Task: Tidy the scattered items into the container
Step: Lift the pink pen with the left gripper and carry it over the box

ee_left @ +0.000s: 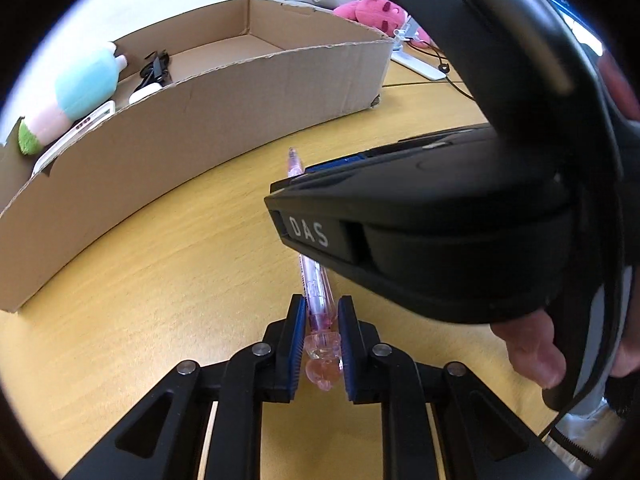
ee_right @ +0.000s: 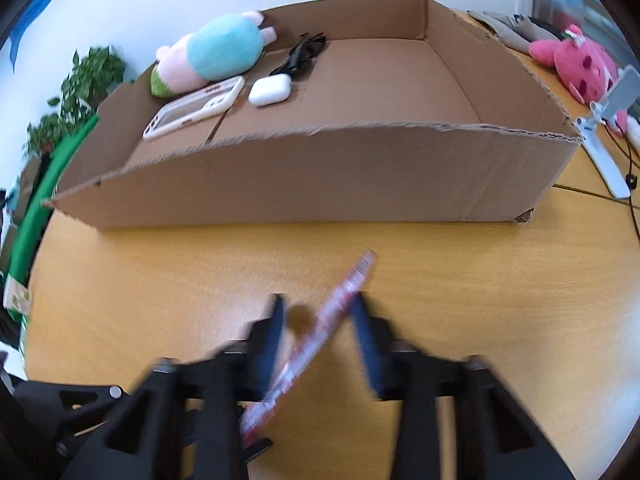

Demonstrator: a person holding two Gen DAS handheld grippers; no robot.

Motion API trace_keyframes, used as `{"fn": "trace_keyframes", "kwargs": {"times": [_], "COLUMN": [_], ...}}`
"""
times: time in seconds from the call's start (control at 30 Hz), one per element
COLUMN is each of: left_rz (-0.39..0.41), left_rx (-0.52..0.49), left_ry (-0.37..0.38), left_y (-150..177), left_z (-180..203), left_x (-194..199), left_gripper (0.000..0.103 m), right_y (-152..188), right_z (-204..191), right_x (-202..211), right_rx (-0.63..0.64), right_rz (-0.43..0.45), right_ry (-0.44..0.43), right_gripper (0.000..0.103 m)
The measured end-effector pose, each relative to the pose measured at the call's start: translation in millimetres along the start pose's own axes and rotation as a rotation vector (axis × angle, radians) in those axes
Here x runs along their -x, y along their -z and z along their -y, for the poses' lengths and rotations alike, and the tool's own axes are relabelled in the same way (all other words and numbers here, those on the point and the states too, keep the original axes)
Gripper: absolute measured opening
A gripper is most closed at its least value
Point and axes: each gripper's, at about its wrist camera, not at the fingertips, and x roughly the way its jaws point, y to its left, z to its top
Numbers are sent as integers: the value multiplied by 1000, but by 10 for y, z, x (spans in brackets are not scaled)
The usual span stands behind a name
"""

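So the left tool [ee_left: 319,334] is clamping a see-through pink pen [ee_left: 313,286] near its chunky clear cap end, blue pads squeezing it from both sides, with the barrel pointing straight ahead toward the long brown cardboard box [ee_left: 224,120]. Gripping it lengthwise like that is probably making it easier to carry over the box's front wall and drop in without it swinging around.

The right tool [ee_right: 318,312] is blurry, but its fingers are sitting apart with a thin red-and-white patterned stick [ee_right: 320,340] lying diagonally between them. I can't tell if either pad is touching it, and there's clearly a gap, so I'm calling it spread and not gripping. From the left camera, the right tool's black body [ee_left: 440,216] is hanging just over the pink pen, so both are working the same patch of yellow wooden desk [ee_right: 160,272] just in front of the box.

Already sitting in the box's left end: a pastel blue-and-pink plush toy [ee_right: 216,52], a white handheld game console [ee_right: 192,108], a white earbuds case [ee_right: 269,89] and a black tangled cable [ee_right: 302,54]. The box's right half is bare, so that's looking like the natural drop spot.

A pink strawberry plush [ee_right: 576,66] is lying beyond the box's right end, outside it.
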Motion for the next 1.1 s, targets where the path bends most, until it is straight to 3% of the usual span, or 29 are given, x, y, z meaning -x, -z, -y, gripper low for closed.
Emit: {"fn": "trace_keyframes", "kwargs": {"times": [0.13, 0.27, 0.5, 0.8, 1.1], "left_rz": [-1, 7, 100, 257, 339], "left_rx": [34, 41, 27, 26, 65], "left_ry": [14, 3, -80, -215, -303], "left_y": [34, 72, 14, -424, -1050], "left_z": [-26, -9, 128, 157, -25], "left_x": [22, 92, 470, 881, 1062], "left_gripper": [15, 15, 15, 15, 15], "right_y": [-1, -3, -128, -628, -1348], "right_z": [-42, -6, -17, -154, -271], "right_x": [-11, 35, 420, 998, 1262], "right_rx": [3, -42, -59, 2, 91], "right_rz": [-14, -21, 55, 185, 227], "right_ry": [1, -59, -143, -212, -223], "right_gripper": [20, 18, 16, 15, 14]}}
